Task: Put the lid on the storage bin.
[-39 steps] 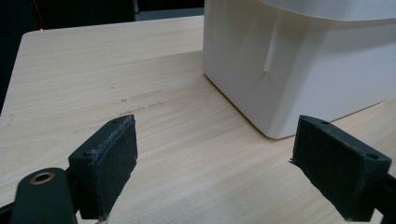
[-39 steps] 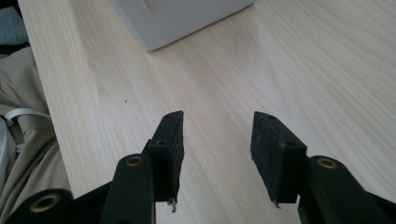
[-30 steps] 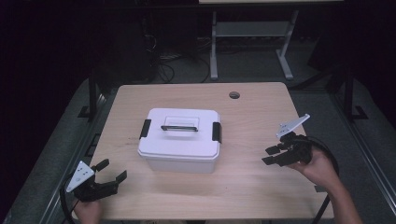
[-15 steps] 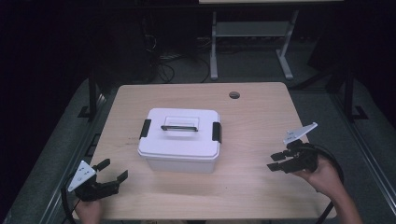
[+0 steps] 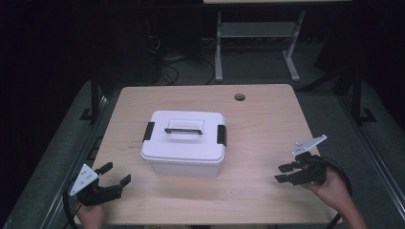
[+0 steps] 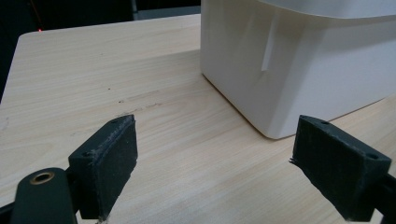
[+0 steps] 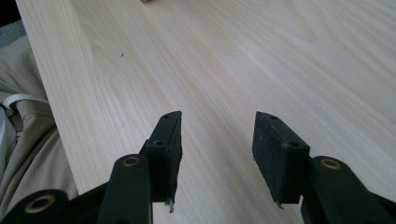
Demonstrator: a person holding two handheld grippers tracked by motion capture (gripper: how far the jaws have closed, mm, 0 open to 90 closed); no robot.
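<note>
white lidded box (image 5: 184,142) mid-table (image 5: 267,119), black handle, black side latches. left gripper (image 5: 114,177) near front left corner, jaws apart, empty. right gripper (image 5: 285,173) front right, jaws apart, empty, well apart from box.

In the left gripper view, the upper and right edges of the frame are cutting off the white box (image 6: 299,65), hiding its lid. In the high view, the lower edge is cropping both forearms, and darkness is swallowing the upper background.

A dim lab or workshop: bare wooden table (image 5: 267,119), floor cables (image 5: 167,67), metal stand (image 5: 258,38) behind.
</note>
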